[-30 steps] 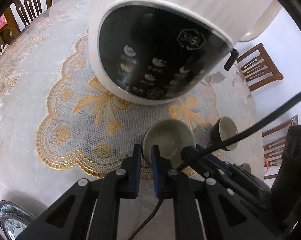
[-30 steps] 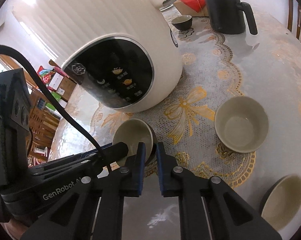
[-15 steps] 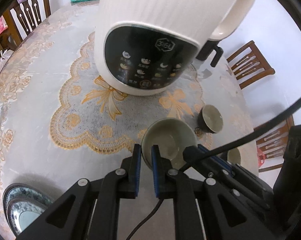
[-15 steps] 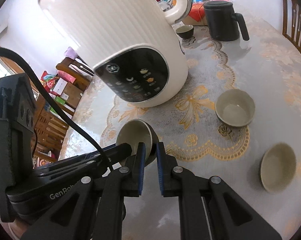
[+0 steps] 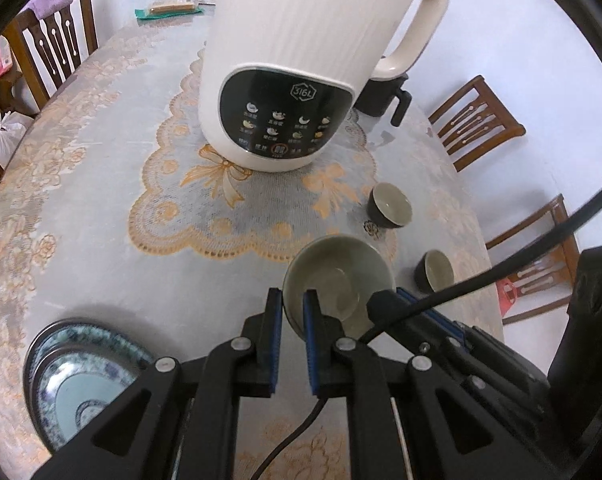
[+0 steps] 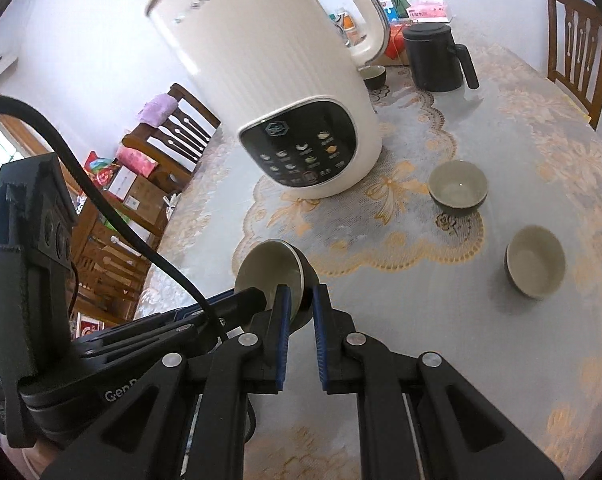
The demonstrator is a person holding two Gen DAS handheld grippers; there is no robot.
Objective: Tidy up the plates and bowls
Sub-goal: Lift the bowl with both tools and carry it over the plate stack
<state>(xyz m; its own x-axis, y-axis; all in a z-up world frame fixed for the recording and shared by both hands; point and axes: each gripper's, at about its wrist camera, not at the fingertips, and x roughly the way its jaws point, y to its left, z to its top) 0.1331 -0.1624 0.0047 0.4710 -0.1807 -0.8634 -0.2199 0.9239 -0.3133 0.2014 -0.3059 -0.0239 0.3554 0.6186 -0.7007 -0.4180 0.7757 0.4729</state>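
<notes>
- Far left, at the table's near edge, sits a stack of plates (image 5: 83,372). It is well apart from the bowl you hold. It may be where the dishes go, but you cannot be sure.
- Your left gripper (image 5: 292,312) pinches the left side of the bowl (image 5: 341,276). Its jaws are nearly together, with only the thin rim between them.
- Your right gripper (image 6: 301,308) pinches the other side of the same bowl (image 6: 269,268). Its jaws are also tight on the rim.
- The bowl is up off the table (image 5: 101,208) and tips toward the left hand. It sits in front of the big white kettle (image 5: 301,60).
- If your two hands pull apart, or one goes faster, the rim can slip out and the bowl can fall and break.
- If the hands twist different ways, the bowl can pop loose too.
- The black cable (image 5: 481,276) runs close over the bowl. It could snag as you move.
- To the right, two small bowls wait on the table, one (image 6: 457,192) near the kettle and one (image 6: 535,262) closer to the edge. A low swing could knock them.
- Keep clear of the kettle, or you may bump it.
</notes>
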